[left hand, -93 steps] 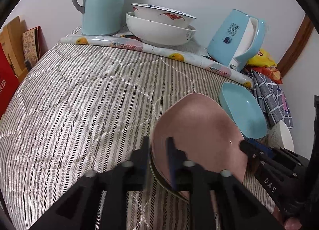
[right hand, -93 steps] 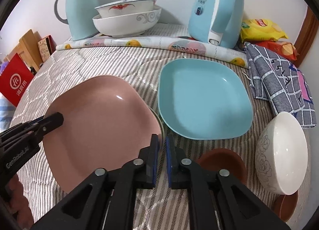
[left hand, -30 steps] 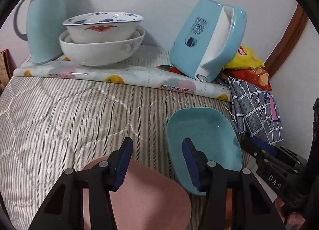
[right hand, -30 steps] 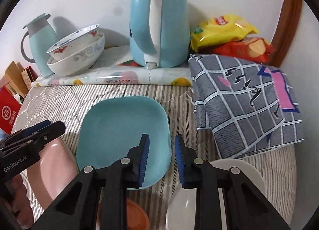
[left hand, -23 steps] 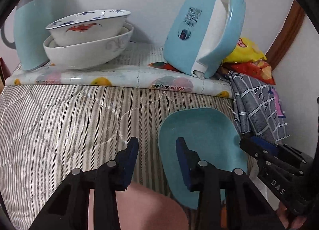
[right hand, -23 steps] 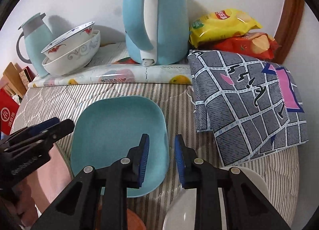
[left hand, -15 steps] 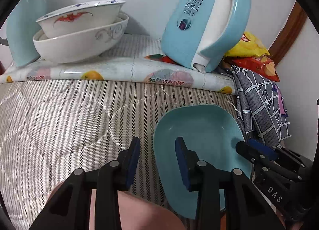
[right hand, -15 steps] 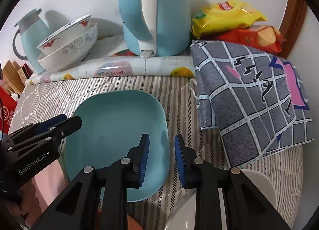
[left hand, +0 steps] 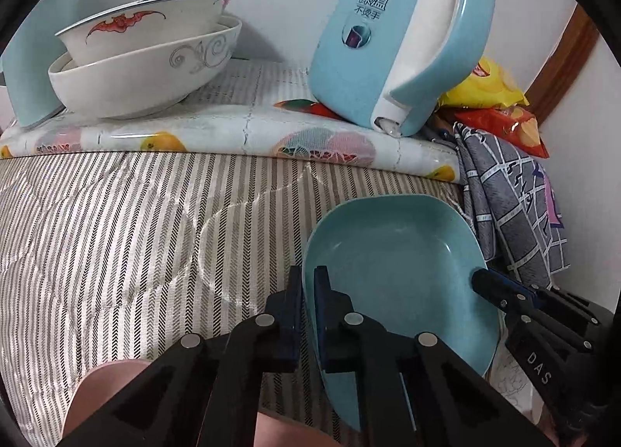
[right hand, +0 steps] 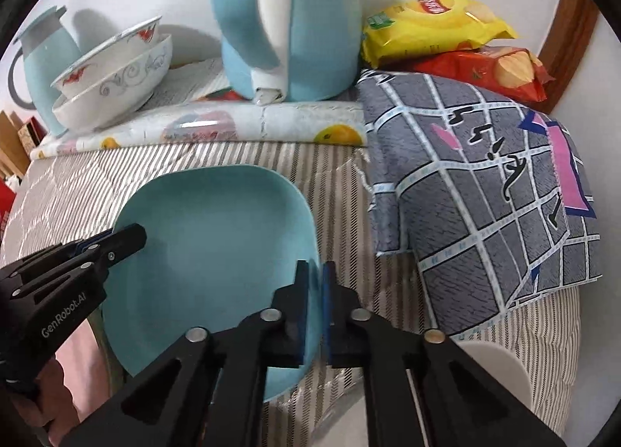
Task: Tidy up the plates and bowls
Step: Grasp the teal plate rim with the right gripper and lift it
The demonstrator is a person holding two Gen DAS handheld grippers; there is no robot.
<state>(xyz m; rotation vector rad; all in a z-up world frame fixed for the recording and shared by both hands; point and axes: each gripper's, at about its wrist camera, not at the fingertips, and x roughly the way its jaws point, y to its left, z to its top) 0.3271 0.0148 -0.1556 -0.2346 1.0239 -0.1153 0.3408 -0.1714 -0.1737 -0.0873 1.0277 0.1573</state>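
Note:
A square light-blue plate (left hand: 396,272) (right hand: 217,245) lies on the striped quilt (left hand: 136,237). My left gripper (left hand: 308,280) has its jaws closing tight on the plate's left rim, and the pads press on it. At the opposite rim my right gripper (right hand: 315,272) closes the same way, with the rim pinched between its pads. Each gripper shows in the other's view: the right gripper (left hand: 481,277) and the left gripper (right hand: 132,237). A pink plate (left hand: 104,388) (right hand: 77,361) lies at the near left, mostly hidden.
Two stacked white bowls (left hand: 147,59) and a blue kettle (left hand: 399,47) stand on a fruit-print mat (left hand: 248,132) by the wall. A thermos (right hand: 39,55) stands far left. A checked cloth (right hand: 485,183) and snack bags (right hand: 434,20) lie right. A white bowl (right hand: 496,369) sits near right.
Both grippers came down towards the blue plate and shut on its opposite rims. Before that they held the pink plate, which now lies at the near left.

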